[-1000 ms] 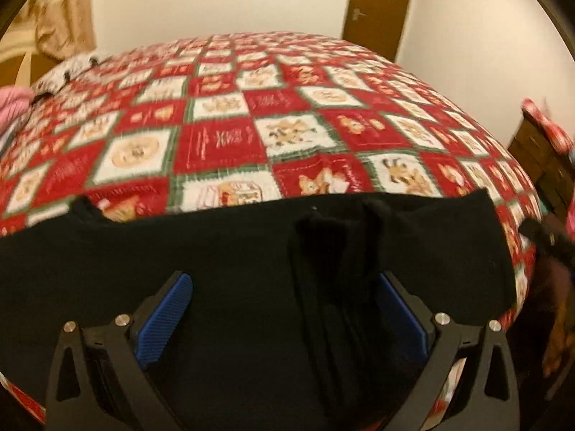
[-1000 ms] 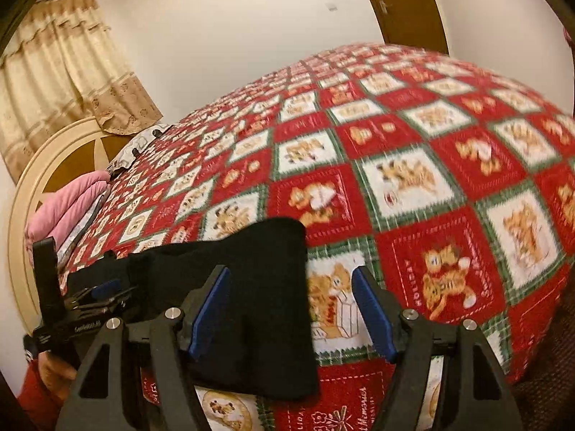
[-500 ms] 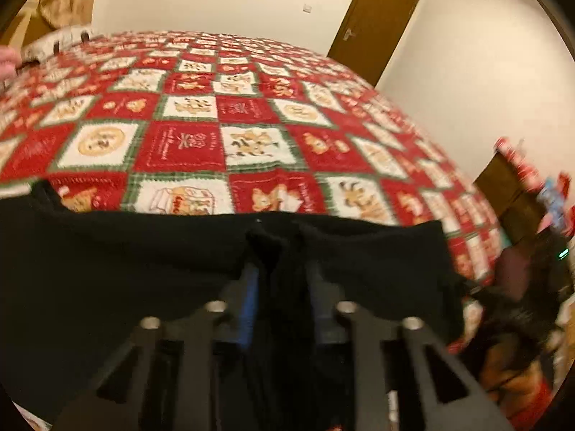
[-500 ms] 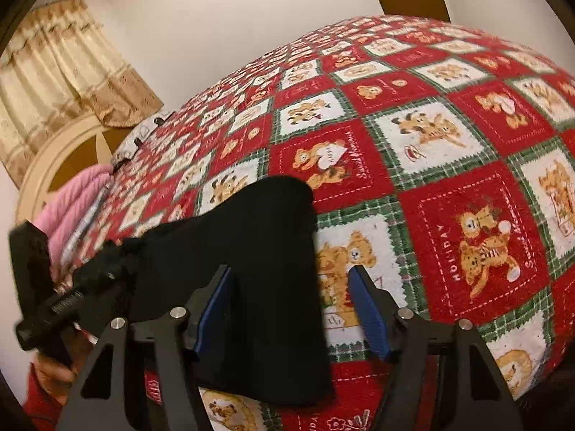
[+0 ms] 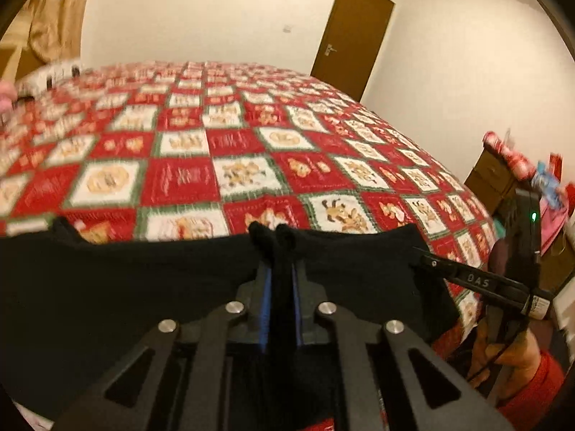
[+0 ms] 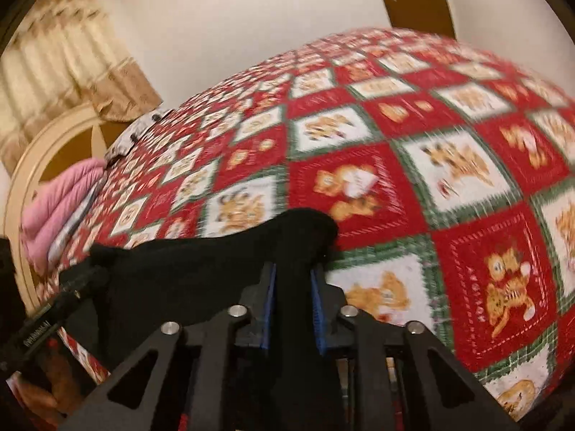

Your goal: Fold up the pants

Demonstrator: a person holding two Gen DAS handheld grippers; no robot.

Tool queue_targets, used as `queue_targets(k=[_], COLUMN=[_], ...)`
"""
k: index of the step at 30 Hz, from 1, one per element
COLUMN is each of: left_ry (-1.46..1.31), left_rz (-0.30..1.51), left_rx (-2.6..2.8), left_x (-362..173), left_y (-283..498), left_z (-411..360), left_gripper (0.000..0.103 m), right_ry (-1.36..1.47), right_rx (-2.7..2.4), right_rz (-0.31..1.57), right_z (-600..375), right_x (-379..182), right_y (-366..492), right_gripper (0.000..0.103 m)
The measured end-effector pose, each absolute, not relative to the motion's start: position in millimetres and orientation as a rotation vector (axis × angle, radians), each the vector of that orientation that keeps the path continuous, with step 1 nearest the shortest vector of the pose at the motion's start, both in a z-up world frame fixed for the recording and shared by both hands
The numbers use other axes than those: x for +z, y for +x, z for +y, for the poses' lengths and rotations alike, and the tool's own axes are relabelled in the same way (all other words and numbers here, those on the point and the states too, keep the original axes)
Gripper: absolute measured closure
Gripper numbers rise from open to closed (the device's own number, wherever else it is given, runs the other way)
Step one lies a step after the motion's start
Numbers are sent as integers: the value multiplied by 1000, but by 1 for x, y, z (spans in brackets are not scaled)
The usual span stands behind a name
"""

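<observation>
Black pants (image 5: 125, 287) lie along the near edge of the bed with the red Christmas quilt (image 5: 222, 151). My left gripper (image 5: 280, 273) is shut on a pinched fold of the pants, which bunches up between the blue pads. My right gripper (image 6: 293, 276) is shut on the pants' right end (image 6: 294, 230), lifted into a hump off the quilt (image 6: 449, 186). The right gripper also shows in the left wrist view (image 5: 478, 283) at the pants' right edge. The left gripper shows in the right wrist view (image 6: 54, 309).
A brown door (image 5: 350, 32) stands beyond the bed. A wooden dresser with clutter (image 5: 503, 176) is at the right. A pink pillow (image 6: 61, 201) and the round headboard (image 6: 39, 158) are at the left, with curtains (image 6: 61, 72) behind.
Both grippers have closed on the pants: the left half a second ago, the right just now. The pinched fabric has risen off the quilt.
</observation>
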State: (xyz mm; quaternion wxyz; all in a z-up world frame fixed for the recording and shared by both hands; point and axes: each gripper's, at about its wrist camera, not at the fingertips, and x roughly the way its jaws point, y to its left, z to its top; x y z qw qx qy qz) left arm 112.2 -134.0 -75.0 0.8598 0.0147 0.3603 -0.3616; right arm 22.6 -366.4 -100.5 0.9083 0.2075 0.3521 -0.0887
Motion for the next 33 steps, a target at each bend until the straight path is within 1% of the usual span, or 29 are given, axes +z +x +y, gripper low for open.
queue_targets(k=[3,5,7,8,9,11,13,14,17,18,19,20,23,26,27,29,31,32,33], left_ry=[54,74,94,115,130,117,127,133,155,156,150,145,156,200,224,269,249,249,246], left_rz=[706,727,778,802,817,807,792,775,677,652,628,617,637,716,737,782,754,758,759], left_rx=[-720,-698,-668,-655,-643,-644,-643,-627,-578,-579,-596,-618,-701,-739,-728,-678,-692,-695,-698], left_x=[-66,-73,-91,-102,-109,-110,-101,-96,-71,-64,-56,-51,-56,-83,-93,-112,-112,-110,-109], left_y=[109,116,125,129,132,133,133,132,124,121,117,112,99,92,91,96,96,97,97], left_z=[-125,-121,-122,-124,-125,-122,-118,-115,-103,-102,-103,-107,-127,-146,-149,-149,-141,-140,-140], left_gripper=[92,92,91,89,84,81,78,78,78,78,78,78,78,78,78,77,76,76,76], right_ry=[384,363,320,289,260,284,372,383,333,328,332,337,279,259,265,296,350,382,427], right_rx=[-175,-195,-215,-214,-201,-185,-157,-152,-153,-141,-123,-96,-49,-66,-67,-55,-50,-51,-62], right_rz=[709,710,683,681,700,723,671,651,650,660,670,681,741,864,851,859,861,835,772], right_z=[-352,-345,-338,-335,-334,-342,-358,-363,-364,-361,-357,-352,-331,-325,-325,-330,-339,-344,-352], right_x=[-96,-103,-108,-109,-107,-99,-83,-76,-63,-63,-65,-69,-88,-122,-125,-119,-109,-103,-93], right_y=[24,27,25,26,26,22,2,-10,-37,-44,-47,-48,-35,-23,-25,-26,-27,-29,-33], right_gripper=[84,78,73,68,64,63,63,63,65,75,82,85,85,85,85,85,85,85,85])
